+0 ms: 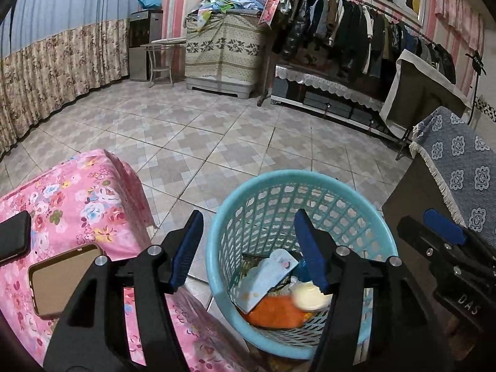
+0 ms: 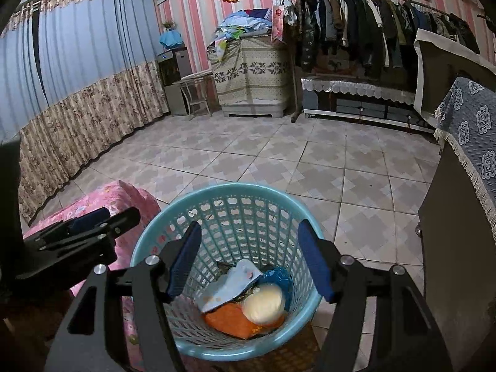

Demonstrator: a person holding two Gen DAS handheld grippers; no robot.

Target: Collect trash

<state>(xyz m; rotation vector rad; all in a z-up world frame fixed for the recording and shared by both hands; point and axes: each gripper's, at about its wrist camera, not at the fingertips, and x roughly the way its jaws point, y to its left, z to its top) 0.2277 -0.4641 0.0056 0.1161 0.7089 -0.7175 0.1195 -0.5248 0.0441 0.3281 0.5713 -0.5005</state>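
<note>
above the blue basket [image 2: 198,214] both grippers [image 1: 248,248] [image 2: 249,257] are held with jaws wide and empty; the basket could be tipped if its rim is clipped.

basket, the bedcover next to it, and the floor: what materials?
Basket: looks like moulded plastic, light blue, slightly glossy; the sign is a lattice wall of even cut-outs under a smooth rolled rim.
Bedcover: woven cloth, matte, pink floral print; it folds and drapes at the corner.
Floor: likely glazed ceramic tile, going by the grout lines, repeating pattern and faint sheen.
</note>
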